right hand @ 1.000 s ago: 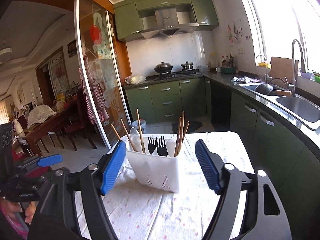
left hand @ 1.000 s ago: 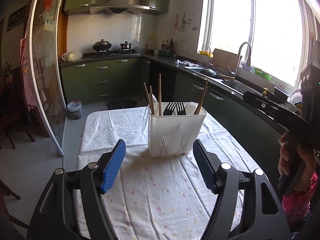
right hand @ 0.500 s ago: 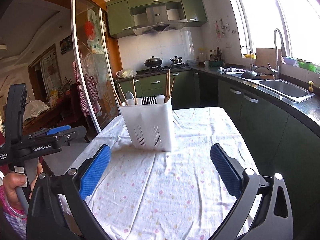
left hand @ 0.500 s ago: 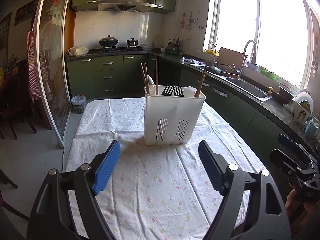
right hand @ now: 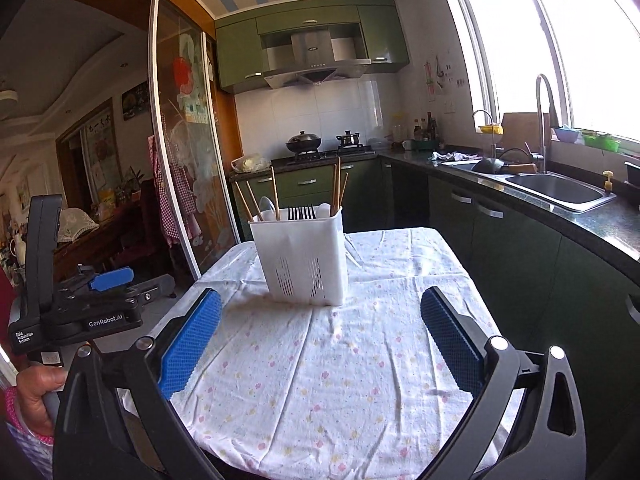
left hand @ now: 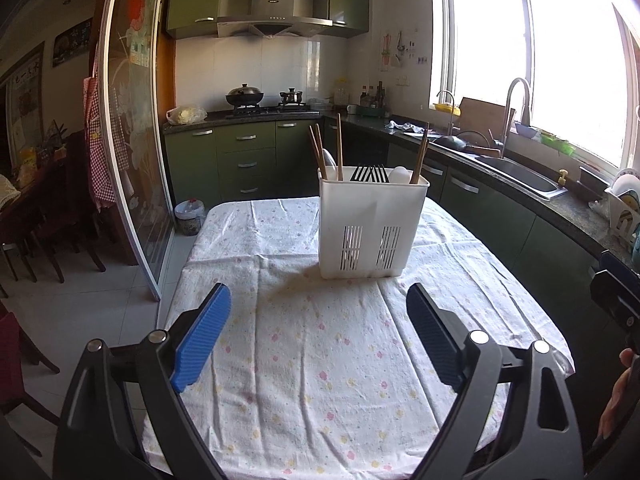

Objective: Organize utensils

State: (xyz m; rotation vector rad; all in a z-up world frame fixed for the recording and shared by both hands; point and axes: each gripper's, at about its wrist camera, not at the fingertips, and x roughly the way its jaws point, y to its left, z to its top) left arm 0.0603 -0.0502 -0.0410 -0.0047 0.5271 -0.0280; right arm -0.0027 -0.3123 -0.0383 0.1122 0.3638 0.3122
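A white slotted utensil caddy [left hand: 372, 228] stands upright on the floral tablecloth [left hand: 328, 360]; it also shows in the right wrist view [right hand: 302, 256]. It holds wooden chopsticks [left hand: 339, 152], black forks [left hand: 370, 174] and white spoons [left hand: 400, 175]. My left gripper [left hand: 318, 336] is open and empty, well short of the caddy above the near part of the table. My right gripper [right hand: 320, 346] is open and empty, also back from the caddy. The left gripper's body shows at the left of the right wrist view [right hand: 76, 312].
The table's edges drop off on the left and right. A glass sliding door [left hand: 132, 152] stands to the left. A green counter with a sink [left hand: 516, 176] runs along the right. A stove with pots [left hand: 264, 100] is at the back.
Both grippers have pulled back from the caddy toward the near end of the table, so the caddy looks smaller and farther. Both stay open and empty.
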